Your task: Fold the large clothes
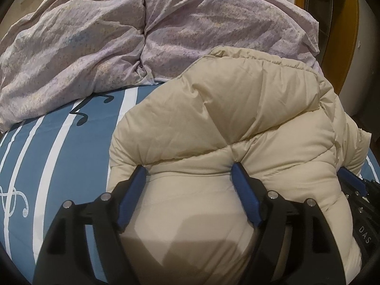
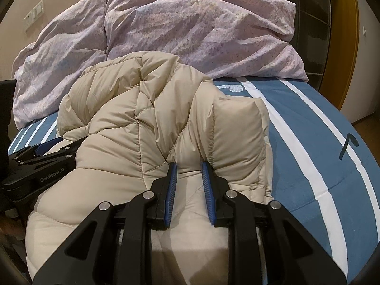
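Note:
A beige quilted puffer jacket (image 1: 225, 118) lies bunched on the blue striped bedsheet (image 1: 59, 147); it also shows in the right wrist view (image 2: 133, 123). My left gripper (image 1: 188, 169) is wide open, its blue-padded fingers pressed into the jacket's near edge with padded fabric bulging between them. My right gripper (image 2: 188, 168) is narrowly closed on a fold of the jacket. The right gripper shows at the right edge of the left wrist view (image 1: 351, 180), and the left gripper at the left of the right wrist view (image 2: 42, 152).
Two lilac patterned pillows (image 1: 95, 35) lie at the head of the bed (image 2: 201, 28). Blue sheet lies bare to the right of the jacket (image 2: 308, 130). A wooden door frame (image 2: 346, 35) stands at the right, and wall switches (image 2: 34, 15) sit at the left.

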`<state>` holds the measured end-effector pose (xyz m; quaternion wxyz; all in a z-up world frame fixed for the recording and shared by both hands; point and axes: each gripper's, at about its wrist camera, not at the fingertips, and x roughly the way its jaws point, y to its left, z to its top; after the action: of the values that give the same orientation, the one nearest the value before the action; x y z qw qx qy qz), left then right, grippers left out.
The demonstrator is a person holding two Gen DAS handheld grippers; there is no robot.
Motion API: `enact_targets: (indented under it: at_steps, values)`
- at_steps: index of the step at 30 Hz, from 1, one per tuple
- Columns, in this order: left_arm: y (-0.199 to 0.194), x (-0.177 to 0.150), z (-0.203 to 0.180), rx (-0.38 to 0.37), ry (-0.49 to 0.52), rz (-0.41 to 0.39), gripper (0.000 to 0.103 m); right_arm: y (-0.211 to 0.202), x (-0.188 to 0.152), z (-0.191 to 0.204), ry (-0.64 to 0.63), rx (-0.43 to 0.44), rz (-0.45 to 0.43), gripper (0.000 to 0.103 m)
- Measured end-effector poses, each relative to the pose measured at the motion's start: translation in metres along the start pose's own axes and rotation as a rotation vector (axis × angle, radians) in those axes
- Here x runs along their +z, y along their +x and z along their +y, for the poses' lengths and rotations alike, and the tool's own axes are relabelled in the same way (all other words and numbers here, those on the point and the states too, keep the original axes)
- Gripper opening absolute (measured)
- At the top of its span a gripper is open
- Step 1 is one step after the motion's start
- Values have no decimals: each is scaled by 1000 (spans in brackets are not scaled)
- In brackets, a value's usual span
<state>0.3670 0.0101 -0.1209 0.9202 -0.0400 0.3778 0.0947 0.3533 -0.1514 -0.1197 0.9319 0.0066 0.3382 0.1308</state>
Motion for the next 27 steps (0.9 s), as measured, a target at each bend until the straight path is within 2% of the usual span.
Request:
enact_targets:
  at_steps: [27]
  values:
    - [2, 0, 2, -4, -5, 6, 77, 0, 1, 1, -10, 2, -1, 24]
